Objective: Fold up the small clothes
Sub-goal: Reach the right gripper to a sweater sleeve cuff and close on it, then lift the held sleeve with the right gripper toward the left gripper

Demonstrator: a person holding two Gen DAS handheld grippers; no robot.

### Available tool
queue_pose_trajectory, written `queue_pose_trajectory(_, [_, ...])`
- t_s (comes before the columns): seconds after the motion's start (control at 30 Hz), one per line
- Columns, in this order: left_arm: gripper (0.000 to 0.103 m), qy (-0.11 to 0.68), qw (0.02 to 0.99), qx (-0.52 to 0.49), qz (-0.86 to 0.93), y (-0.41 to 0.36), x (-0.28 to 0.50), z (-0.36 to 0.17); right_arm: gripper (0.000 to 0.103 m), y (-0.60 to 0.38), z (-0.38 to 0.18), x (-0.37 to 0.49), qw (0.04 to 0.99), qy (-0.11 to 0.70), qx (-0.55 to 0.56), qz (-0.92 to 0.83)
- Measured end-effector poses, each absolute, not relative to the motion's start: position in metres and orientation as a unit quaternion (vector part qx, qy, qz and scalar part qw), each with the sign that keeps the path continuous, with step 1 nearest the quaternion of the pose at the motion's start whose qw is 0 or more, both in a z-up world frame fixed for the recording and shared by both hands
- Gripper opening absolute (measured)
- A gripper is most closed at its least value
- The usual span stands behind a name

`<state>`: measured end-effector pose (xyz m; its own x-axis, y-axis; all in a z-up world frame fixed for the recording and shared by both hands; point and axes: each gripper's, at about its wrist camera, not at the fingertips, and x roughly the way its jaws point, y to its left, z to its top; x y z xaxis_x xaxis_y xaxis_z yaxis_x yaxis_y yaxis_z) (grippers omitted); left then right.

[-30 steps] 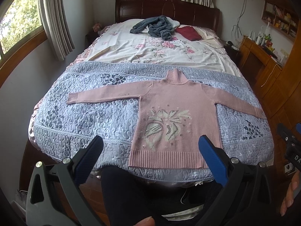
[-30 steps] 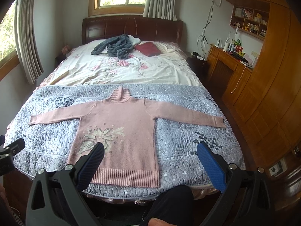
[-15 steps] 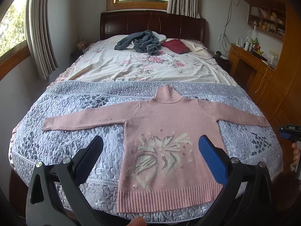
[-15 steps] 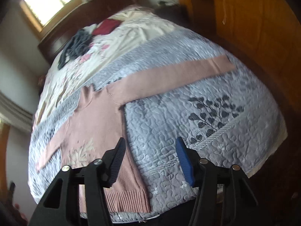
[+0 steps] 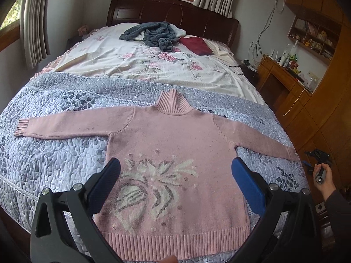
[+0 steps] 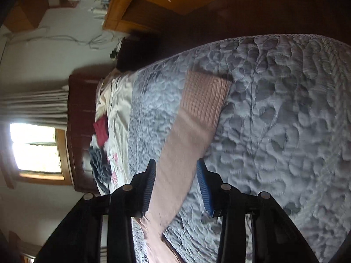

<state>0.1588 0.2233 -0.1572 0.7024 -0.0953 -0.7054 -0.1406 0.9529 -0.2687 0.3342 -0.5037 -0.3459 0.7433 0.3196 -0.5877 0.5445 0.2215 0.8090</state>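
Left wrist view: a pink sweater (image 5: 175,164) lies flat, front up, on the grey quilted bedspread (image 5: 54,153) that covers the foot half of the bed (image 5: 153,70). Both sleeves extend sideways, the ribbed collar points toward the headboard (image 5: 175,11), and the ribbed hem lies at the foot edge. A pale leaf pattern is knitted into the chest. The left gripper (image 5: 175,182) hovers above the lower part of the sweater; its fingers (image 5: 105,182) are spread wide apart and grasp nothing. At the right edge, a hand (image 5: 324,179) in a dark sleeve holds the handle of the right gripper beside the bed, close to the sweater's right cuff. Farther up the bed, a grey garment (image 5: 153,32) and a dark red item (image 5: 195,46) lie on the floral sheet (image 5: 142,65). A wooden desk (image 5: 283,74) stands along the right wall.

Right wrist view: the picture is rolled sideways and blurred. The right gripper (image 6: 176,188) points along the sweater's right sleeve (image 6: 186,140), toward its ribbed cuff (image 6: 206,94), which lies flat on the bedspread. The fingers (image 6: 204,190) are released with a moderate gap, one on each side of the sleeve in the picture; whether they touch the fabric cannot be determined. The window (image 6: 35,149) and curtain (image 6: 33,107) appear at the left.
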Motion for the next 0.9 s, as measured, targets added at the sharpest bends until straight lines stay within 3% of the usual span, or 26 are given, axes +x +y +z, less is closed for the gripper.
queue_pose_trajectory(0.33, [0.100, 0.414, 0.887, -0.205, -0.010, 0.216, 0.202, -0.187, 0.039, -0.540, -0.411, 0.372, 0.676, 0.357, 0.625, -0.159])
queue_pose_trajectory(0.6, [0.100, 0.430, 0.845, -0.317, -0.031, 0.242, 0.230, -0.218, 0.038, -0.548, -0.414, 0.393, 0.694, 0.352, 0.608, -0.158])
queue_pose_trajectory(0.7, [0.100, 0.436, 0.828, -0.351, -0.024, 0.252, 0.238, -0.228, 0.027, -0.547, -0.410, 0.399, 0.703, 0.356, 0.595, -0.159])
queue_pose_trajectory(0.77, [0.100, 0.436, 0.829, -0.350, -0.022, 0.256, 0.241, -0.229, 0.011, -0.545, -0.403, 0.404, 0.713, 0.360, 0.580, -0.158])
queue_pose_trajectory(0.9, [0.100, 0.435, 0.834, -0.339, -0.024, 0.260, 0.244, -0.228, 0.007, -0.535, -0.379, 0.416, 0.742, 0.358, 0.547, -0.150])
